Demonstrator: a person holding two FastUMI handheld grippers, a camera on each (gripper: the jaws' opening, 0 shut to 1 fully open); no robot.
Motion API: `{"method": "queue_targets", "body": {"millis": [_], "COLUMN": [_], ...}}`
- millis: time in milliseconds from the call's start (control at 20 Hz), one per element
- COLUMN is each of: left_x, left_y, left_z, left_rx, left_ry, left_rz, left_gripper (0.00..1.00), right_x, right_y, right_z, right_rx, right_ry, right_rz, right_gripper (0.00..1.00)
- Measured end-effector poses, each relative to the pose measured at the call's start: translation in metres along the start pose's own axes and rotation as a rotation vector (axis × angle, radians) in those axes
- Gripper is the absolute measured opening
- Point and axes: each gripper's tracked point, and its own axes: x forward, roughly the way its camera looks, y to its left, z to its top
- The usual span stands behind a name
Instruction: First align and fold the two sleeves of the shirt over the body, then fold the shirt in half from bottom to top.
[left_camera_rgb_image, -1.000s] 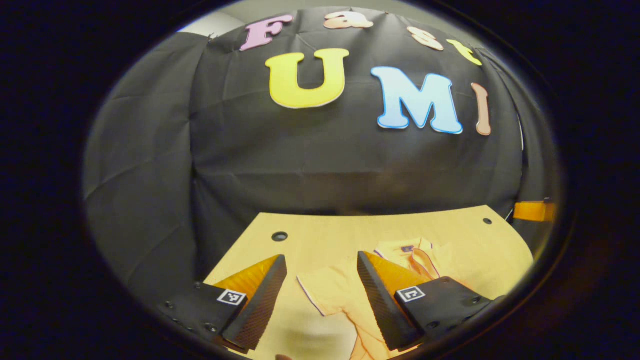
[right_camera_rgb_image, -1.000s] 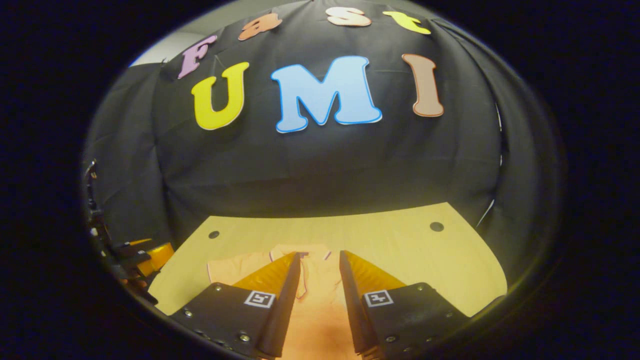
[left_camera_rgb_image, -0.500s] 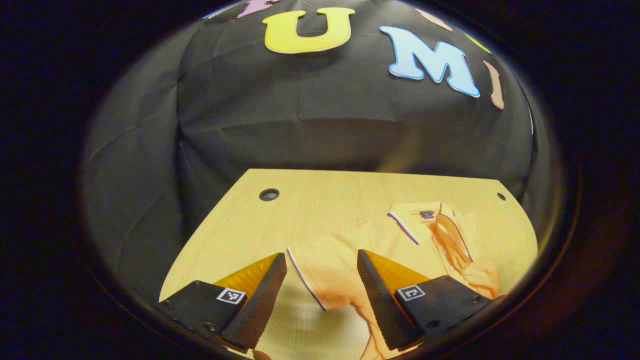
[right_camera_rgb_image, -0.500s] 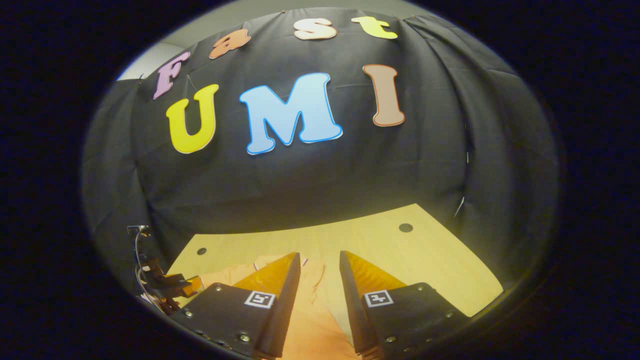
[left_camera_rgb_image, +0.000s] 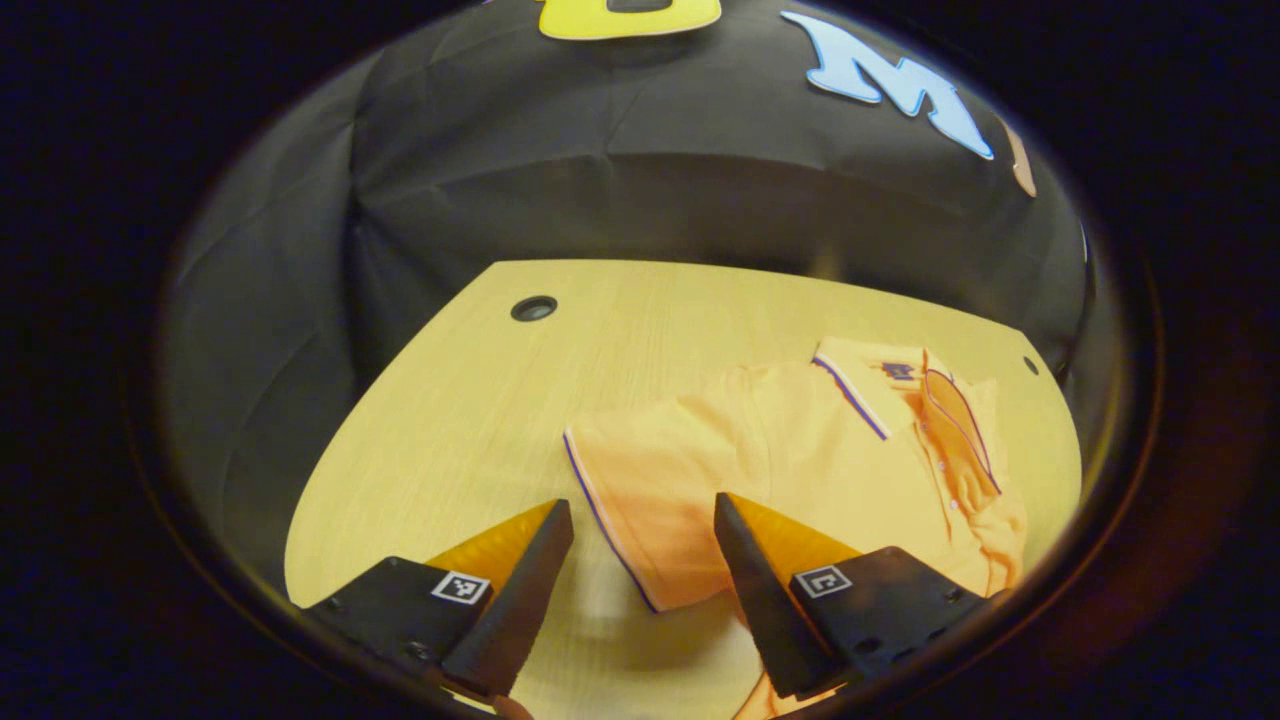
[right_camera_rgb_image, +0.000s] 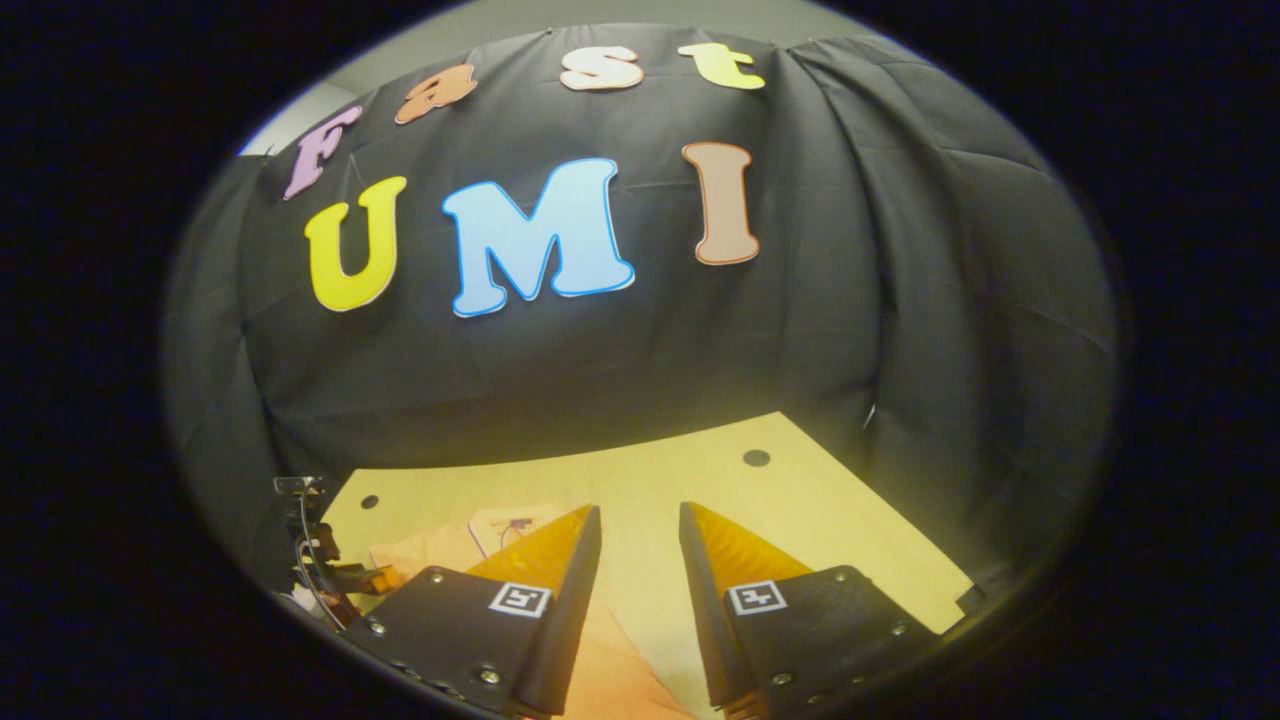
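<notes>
An orange polo shirt (left_camera_rgb_image: 800, 440) lies flat on the wooden table (left_camera_rgb_image: 450, 420), its collar (left_camera_rgb_image: 880, 385) toward the far right. Its left sleeve, with a dark-trimmed cuff (left_camera_rgb_image: 605, 520), spreads out just ahead of my left gripper (left_camera_rgb_image: 640, 510), which hovers open above it with the cuff edge between its fingers. In the right gripper view, my right gripper (right_camera_rgb_image: 638, 515) stands open over the table (right_camera_rgb_image: 800, 510). The shirt's body (right_camera_rgb_image: 615, 665) lies low between its fingers and the collar (right_camera_rgb_image: 500, 525) shows to their left. The left gripper (right_camera_rgb_image: 325, 575) shows at the far left there.
Black cloth walls close in the table at the back and on both sides. Round cable holes sit in the far corners (left_camera_rgb_image: 533, 308) (left_camera_rgb_image: 1030, 365) (right_camera_rgb_image: 756, 458). Bare wood stretches left of the sleeve and right of the shirt.
The left gripper has tipped down and come nearer the sleeve, which now looms larger. The right gripper has swung rightward, so the shirt slid left in its view. Both stayed open.
</notes>
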Motion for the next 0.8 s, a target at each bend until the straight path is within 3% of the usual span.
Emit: {"method": "queue_targets", "body": {"millis": [200,800], "left_x": [0.011,0.014], "left_y": [0.003,-0.001], "left_z": [-0.023,-0.023], "left_rx": [0.002,-0.040], "left_ry": [0.069,0.050], "left_rz": [0.025,0.062], "left_gripper": [0.94,0.96], "right_x": [-0.006,-0.018], "right_y": [-0.016,-0.042], "right_z": [-0.006,-0.024], "right_rx": [0.012,0.062], "right_ry": [0.000,0.027], "right_rz": [-0.041,-0.081], "right_gripper": [0.50,0.50]}}
